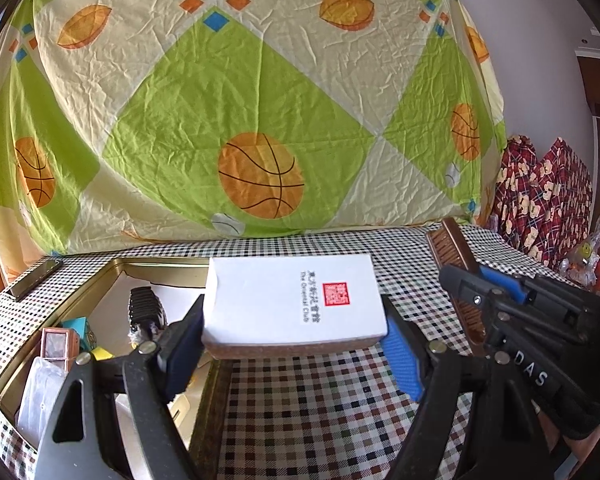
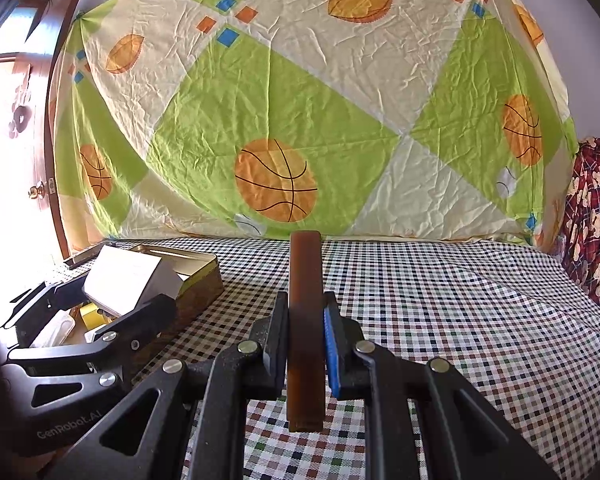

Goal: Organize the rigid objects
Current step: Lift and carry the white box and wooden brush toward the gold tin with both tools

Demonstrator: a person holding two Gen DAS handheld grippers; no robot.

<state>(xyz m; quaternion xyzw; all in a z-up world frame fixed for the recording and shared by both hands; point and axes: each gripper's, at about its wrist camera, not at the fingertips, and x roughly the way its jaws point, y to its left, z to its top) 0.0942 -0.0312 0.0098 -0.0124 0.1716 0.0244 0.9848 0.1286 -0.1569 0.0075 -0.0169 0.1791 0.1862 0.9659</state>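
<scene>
Now left tongs [image 1: 294, 344] clench the white box [image 1: 292, 300] over the tin's rim [image 1: 216, 380]; right tongs [image 2: 306, 336] clench the brush [image 2: 306, 320].

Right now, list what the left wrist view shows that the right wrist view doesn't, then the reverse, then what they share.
Left wrist only: the red seal printed on the white box, the brush's bristles, a dark flat bar by the tin.
Right wrist only: a door knob.
Both: left gripper shut on the white box, right gripper shut on the brush, gold tin, basketball-print sheet.
</scene>
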